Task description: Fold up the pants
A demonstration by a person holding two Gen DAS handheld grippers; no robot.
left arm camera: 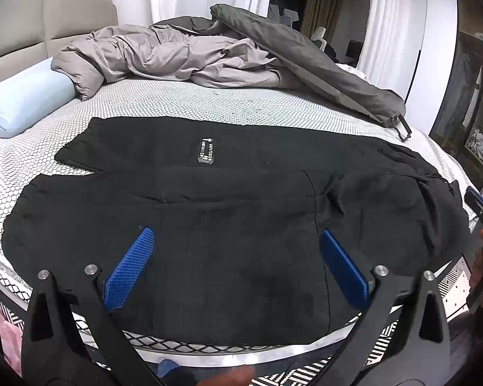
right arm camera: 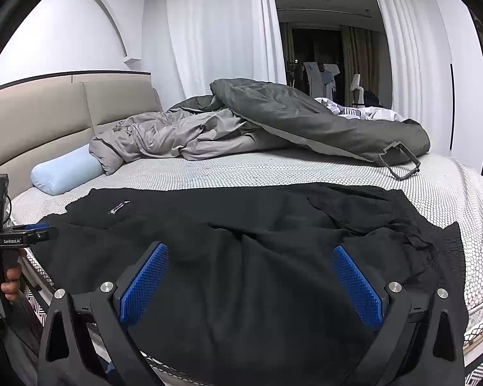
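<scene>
The black pants [left arm camera: 209, 212] lie spread across the near part of the bed [left arm camera: 209, 103], their long axis running left to right along the bed's near edge. The leg ends point left, toward the light-blue bolster pillow [left arm camera: 25, 103]; the gathered waistband [right arm camera: 434, 238] sits at the right. One leg lies farther back, with a small white-lettered label [left arm camera: 206, 151] on it, and the other lies nearer, partly over it (the exact overlap is hard to read, black on black). The near edge of the fabric droops past the mattress edge and is cut off behind the tools.

Creases and seams in the dark cloth are barely legible, and the label text is too small to read. At the far side a rumpled grey duvet [left arm camera: 183, 54] hides much of the mattress; a dark clip-like frame [right arm camera: 401, 162] rests at its right end.

The left tool [left arm camera: 238, 241] is spread wide, its blue pads [left arm camera: 128, 270] hovering over the near leg and gripping nothing; whether they graze the cloth is unclear. The right tool [right arm camera: 251, 257] is equally wide apart above the seat area, also empty. A hand [right arm camera: 9, 276] holding the left tool's handle shows at the left edge of the right wrist view.
</scene>
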